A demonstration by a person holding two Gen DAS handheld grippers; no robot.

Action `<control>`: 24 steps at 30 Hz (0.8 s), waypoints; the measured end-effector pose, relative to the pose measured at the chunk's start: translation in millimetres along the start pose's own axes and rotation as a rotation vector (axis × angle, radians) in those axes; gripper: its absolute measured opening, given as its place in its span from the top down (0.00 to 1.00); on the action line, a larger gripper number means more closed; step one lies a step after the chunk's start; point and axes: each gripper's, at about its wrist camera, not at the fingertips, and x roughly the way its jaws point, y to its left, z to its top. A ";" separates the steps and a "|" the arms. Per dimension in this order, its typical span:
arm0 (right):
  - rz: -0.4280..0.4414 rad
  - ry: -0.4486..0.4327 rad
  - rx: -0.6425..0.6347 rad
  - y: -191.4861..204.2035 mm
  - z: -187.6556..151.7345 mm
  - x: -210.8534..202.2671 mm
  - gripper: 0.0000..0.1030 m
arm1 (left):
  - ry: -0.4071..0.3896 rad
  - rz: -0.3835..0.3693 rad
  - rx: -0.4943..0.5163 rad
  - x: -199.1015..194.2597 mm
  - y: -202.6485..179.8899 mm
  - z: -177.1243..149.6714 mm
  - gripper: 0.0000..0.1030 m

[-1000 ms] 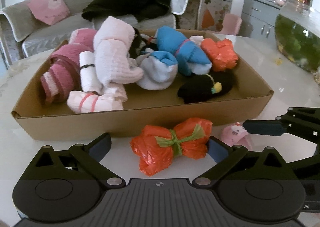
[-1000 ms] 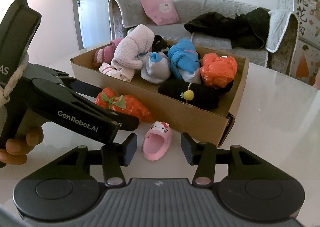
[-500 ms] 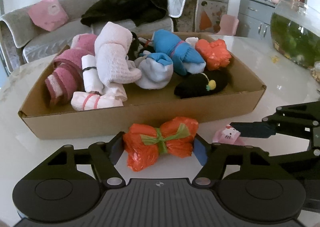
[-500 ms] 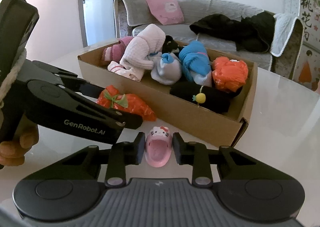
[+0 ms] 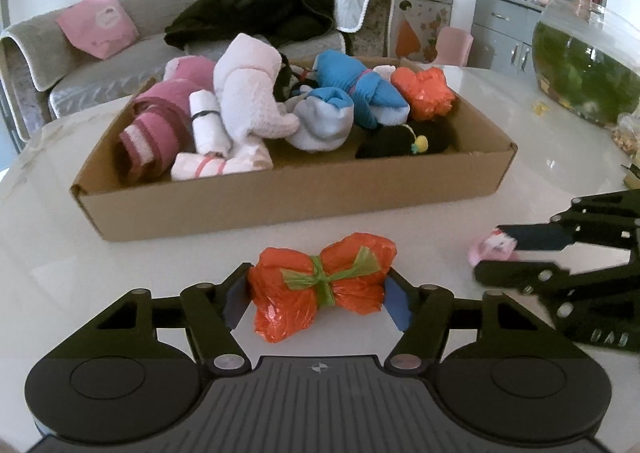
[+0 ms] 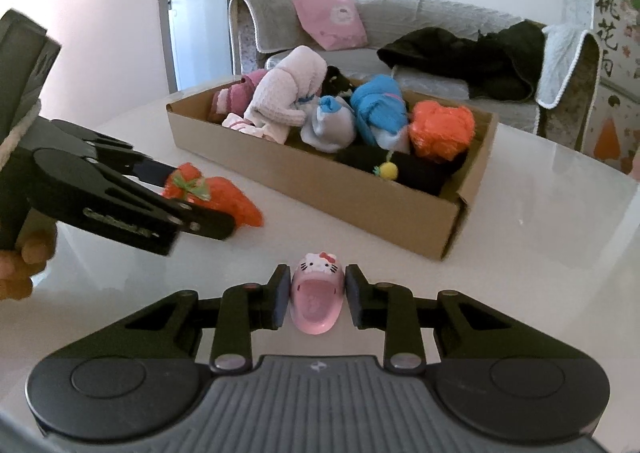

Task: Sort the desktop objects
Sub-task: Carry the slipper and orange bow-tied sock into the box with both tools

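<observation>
Orange bag bundle (image 5: 324,289) and pink Hello Kitty slipper (image 6: 317,299) gripped, both in front of the cardboard box (image 5: 280,193).

Both pieces sit on the white table (image 5: 48,261) on the near side of the box, the slipper off to the bundle's right. The left gripper (image 5: 316,299) has just been closing, and its half-spread jaws now press the ends of the green-tied bundle. The right gripper (image 6: 317,299) is drawn in as tight as it goes, clamping the slipper's sides. Picking up looks like the step in hand. Next, I judge, each piece must be lifted over the box's near wall and let go among the rolled socks (image 5: 248,101), where free floor is scarce.
</observation>
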 end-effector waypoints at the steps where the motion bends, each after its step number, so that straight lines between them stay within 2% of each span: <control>1: -0.002 -0.001 0.006 -2.1 -2.0 -2.6 0.74 | 0.000 -0.001 -0.001 -2.6 1.2 -2.5 0.30; 10: -0.056 -0.007 0.068 -31.5 -14.3 -17.4 0.74 | 0.004 0.040 -0.009 -20.1 12.6 -16.1 0.31; 13: -0.049 -0.034 0.115 -40.7 -10.2 -20.1 0.74 | -0.011 0.073 -0.005 -22.3 13.0 -11.6 0.31; 24: -0.076 -0.087 0.131 -47.6 -1.8 -26.8 0.74 | -0.066 0.077 -0.034 -38.5 21.8 10.1 0.31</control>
